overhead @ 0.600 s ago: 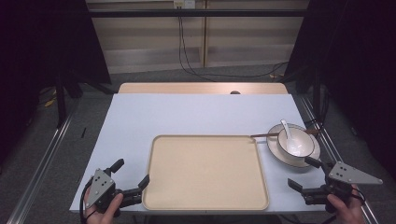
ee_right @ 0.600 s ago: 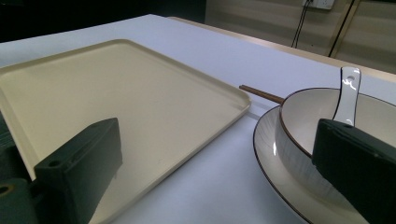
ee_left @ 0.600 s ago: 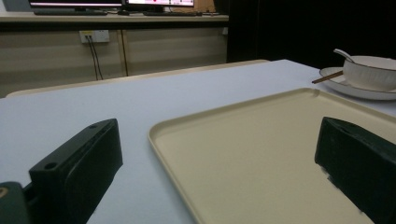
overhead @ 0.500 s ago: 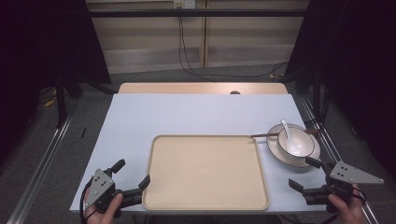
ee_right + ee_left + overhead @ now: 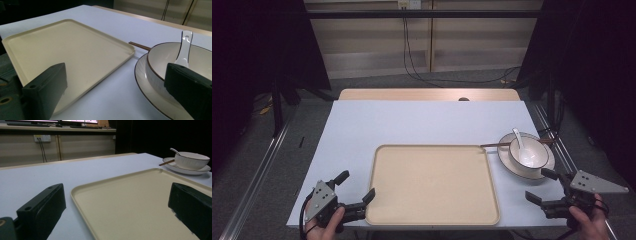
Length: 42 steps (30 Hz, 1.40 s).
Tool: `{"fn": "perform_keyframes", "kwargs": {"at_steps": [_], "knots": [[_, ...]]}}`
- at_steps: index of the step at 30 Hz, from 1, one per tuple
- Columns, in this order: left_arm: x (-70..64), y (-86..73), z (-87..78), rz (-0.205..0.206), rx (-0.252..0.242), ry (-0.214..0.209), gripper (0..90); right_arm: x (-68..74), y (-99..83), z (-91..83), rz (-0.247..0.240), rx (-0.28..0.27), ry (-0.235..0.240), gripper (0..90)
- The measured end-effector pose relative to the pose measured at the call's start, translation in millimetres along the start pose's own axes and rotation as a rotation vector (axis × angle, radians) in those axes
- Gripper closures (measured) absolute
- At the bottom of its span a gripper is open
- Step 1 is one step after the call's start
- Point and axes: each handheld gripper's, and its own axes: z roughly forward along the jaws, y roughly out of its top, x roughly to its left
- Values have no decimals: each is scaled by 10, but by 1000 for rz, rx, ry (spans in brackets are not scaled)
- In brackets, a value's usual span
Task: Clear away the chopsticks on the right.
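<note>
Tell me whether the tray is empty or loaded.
Empty. The beige tray shows a bare surface in the high view; the bowl with its spoon sits on a plate beside it.

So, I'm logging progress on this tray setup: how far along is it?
Nothing looks done yet: the tray is bare, and the bowl with its spoon sits on its plate right of the tray, chopsticks across the plate's rim. Both the left tongs and right tongs are open and hold nothing, near the table's front edge. Likely all the moving is left.
</note>
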Motion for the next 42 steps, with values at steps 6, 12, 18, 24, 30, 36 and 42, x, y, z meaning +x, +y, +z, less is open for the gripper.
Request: {"fn": "perform_keyframes", "kwargs": {"at_steps": [6, 12, 18, 24, 30, 36, 42], "knots": [[20, -4, 5, -7, -6, 0, 12, -246, 69, -119, 32, 10, 43, 43], [3, 0, 9, 2, -7, -8, 11, -561, 193, -254, 19, 46, 7, 52], [13, -3, 18, -3, -4, -4, 11, -850, 294, -347, -21, 83, -16, 138], [17, -1, 27, 1, -1, -2, 11, -1143, 495, -282, -71, 131, 15, 249], [22, -4, 34, 3, -1, -8, 11, -1468, 657, -74, -99, 283, 28, 318], [20, -5, 32, 10, 3, -11, 11, -1765, 731, 233, -102, 404, 41, 215], [28, -5, 31, 18, 5, -4, 11, -1971, 751, 471, -151, 515, 66, 396]]}}
